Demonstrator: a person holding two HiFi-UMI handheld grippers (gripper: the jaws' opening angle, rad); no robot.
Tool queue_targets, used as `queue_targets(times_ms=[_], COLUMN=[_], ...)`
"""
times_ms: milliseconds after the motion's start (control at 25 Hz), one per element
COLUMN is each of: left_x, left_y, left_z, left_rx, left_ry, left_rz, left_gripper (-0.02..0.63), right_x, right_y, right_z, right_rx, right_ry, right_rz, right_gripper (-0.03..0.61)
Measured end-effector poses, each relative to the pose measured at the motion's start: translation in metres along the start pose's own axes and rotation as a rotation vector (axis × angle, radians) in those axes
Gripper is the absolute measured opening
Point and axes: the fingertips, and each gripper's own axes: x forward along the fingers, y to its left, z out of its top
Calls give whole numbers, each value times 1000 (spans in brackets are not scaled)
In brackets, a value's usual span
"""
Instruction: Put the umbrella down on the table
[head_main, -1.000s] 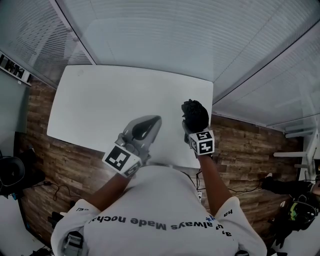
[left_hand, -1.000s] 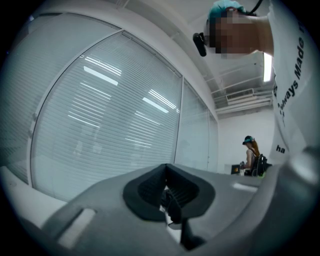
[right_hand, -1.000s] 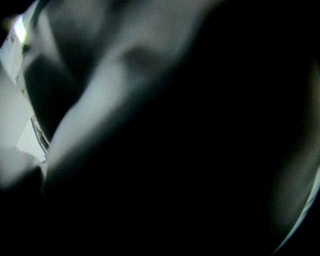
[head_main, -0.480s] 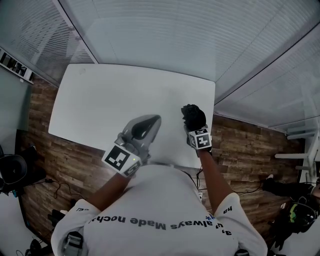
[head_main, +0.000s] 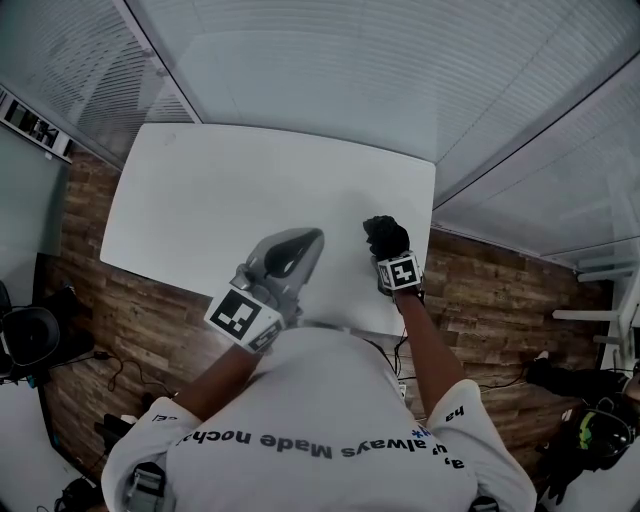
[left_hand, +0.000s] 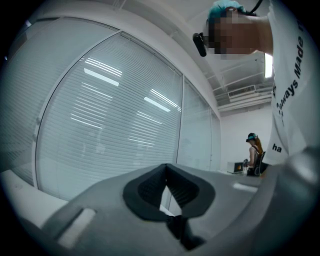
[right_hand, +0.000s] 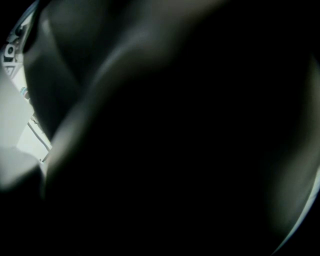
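Your right gripper (head_main: 391, 258) is gripping the black folded fabric umbrella (head_main: 385, 236) in wide-set jaws, just over the near edge of the white table (head_main: 250, 200). Lay it flat before releasing. Your grey left gripper (head_main: 300, 250) is resting closed, empty.

Office: blind-covered glass partitions (left_hand: 110, 125), white table (head_main: 250, 200), wood floor (head_main: 100, 310).

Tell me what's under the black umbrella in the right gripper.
The white table lies under the umbrella, near the table's right edge. The umbrella hides the spot below, so contact cannot be seen.
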Motion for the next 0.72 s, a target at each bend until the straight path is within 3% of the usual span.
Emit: queue_targets(times_ms=[720], left_x=[-3], left_y=[1], left_z=[-2], left_rx=[3], left_ry=[11], left_rz=[22], left_gripper=[3], right_x=[35], right_y=[-11], right_z=[-38], right_rx=[35], right_ry=[175], right_rz=[-2], right_gripper=[239])
